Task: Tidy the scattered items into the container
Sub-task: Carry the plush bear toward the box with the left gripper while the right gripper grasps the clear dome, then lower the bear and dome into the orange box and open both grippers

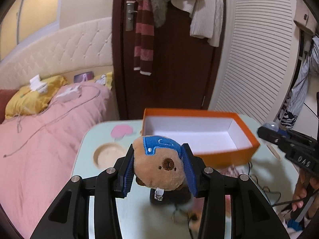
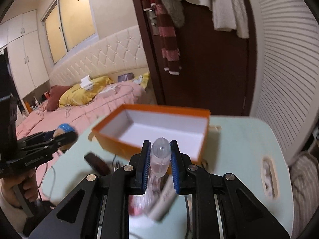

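Standing at the far edge of the pale green table (image 1: 87,179), my orange box (image 1: 229,157) sits with its mouth up and empty, so both loads can drop straight in. My left gripper (image 1: 159,165) pinches the plush bear head (image 1: 159,167) by its cheeks, clear of the tabletop, near the box's front wall. My right gripper (image 2: 159,159) is clamped on a small clear capsule (image 2: 160,159), upright between the pads, likewise short of the box.
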The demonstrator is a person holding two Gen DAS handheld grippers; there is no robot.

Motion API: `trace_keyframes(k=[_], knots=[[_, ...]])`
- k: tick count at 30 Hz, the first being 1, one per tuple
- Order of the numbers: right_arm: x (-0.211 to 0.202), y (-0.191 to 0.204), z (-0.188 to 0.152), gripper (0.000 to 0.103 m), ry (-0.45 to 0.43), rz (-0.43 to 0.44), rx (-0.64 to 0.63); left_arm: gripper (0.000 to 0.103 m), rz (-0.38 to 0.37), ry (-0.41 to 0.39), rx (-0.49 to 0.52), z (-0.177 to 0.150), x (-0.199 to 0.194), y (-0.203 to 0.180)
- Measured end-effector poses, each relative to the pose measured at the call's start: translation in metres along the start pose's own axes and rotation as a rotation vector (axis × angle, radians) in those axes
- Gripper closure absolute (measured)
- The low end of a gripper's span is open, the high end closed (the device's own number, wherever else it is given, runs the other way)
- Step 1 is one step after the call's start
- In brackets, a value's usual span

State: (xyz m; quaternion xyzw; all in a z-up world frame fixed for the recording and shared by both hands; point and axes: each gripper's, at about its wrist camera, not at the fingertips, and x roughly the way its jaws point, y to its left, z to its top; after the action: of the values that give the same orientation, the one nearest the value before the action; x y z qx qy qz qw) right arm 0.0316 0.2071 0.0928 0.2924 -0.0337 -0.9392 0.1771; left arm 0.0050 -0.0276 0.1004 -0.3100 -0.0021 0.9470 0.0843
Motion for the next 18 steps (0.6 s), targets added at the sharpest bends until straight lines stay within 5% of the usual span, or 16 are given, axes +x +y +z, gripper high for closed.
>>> trace_keyframes(k=[7, 18], knots=[[0.057, -0.009, 0.023, 0.082, 0.072, 0.013, 0.017, 0.061, -0.039, 0.071, 0.008, 0.017, 0.055, -0.006], [0.101, -0.017, 0.000, 0.085, 0.150, -0.070, -0.027, 0.060, -0.020, 0.109, 0.035, -0.002, 0.087, -0.019]])
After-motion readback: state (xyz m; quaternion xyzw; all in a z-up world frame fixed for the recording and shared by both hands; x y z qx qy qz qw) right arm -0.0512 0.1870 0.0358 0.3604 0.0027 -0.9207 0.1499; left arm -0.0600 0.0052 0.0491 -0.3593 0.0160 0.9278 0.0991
